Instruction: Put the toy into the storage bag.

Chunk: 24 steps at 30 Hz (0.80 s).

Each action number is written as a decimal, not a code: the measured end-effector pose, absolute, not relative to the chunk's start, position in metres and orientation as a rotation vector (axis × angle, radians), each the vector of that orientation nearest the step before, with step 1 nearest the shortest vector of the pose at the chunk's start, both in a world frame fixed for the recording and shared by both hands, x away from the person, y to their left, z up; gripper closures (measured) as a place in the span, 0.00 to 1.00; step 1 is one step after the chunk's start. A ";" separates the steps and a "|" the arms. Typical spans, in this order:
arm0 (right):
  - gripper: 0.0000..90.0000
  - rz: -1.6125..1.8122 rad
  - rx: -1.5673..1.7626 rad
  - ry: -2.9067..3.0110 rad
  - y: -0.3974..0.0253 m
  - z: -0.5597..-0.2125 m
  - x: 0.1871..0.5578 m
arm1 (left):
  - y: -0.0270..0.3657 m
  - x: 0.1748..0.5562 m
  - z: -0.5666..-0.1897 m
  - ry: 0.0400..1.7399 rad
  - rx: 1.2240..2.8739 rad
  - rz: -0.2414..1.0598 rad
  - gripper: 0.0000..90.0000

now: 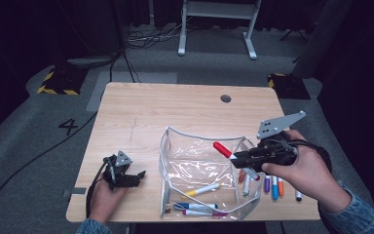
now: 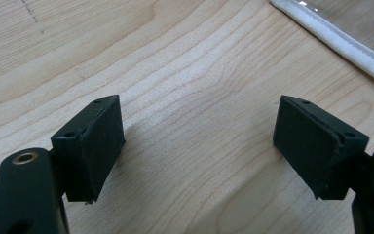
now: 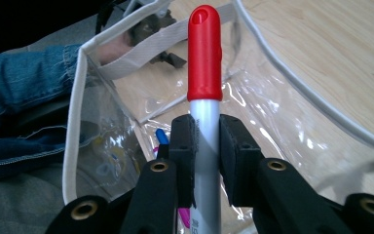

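While your right gripper (image 1: pixel 241 157) clamps the red-capped white marker (image 3: pixel 205 73) above the clear plastic pouch with white trim (image 1: pixel 168 146), three markers (image 1: pixel 199 200) already lie inside. Several more markers (image 1: pixel 274 186) wait on the wooden table (image 1: pixel 136 112) beside it. Your left gripper (image 2: pixel 199 146) rests wide and empty.
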State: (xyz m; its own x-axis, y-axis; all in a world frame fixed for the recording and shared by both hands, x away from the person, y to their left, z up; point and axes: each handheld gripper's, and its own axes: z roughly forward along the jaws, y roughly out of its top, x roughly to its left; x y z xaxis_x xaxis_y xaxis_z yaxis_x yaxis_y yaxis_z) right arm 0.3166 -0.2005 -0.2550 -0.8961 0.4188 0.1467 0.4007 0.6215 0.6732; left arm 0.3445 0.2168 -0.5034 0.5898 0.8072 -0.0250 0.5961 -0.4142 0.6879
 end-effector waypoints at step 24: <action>0.85 0.918 0.427 3.073 -0.124 -0.293 0.331 | 0.217 0.344 -0.503 1.108 2.155 0.410 0.21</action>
State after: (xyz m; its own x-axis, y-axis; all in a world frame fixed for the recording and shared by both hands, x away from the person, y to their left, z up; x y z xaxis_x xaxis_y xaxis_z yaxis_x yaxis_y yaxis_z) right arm 0.3311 -0.1237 -0.2934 -0.9608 0.2238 0.1634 0.2767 0.8046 0.5254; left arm 0.3445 0.2169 -0.5034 0.5899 0.8071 -0.0247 0.5960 -0.4146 0.6876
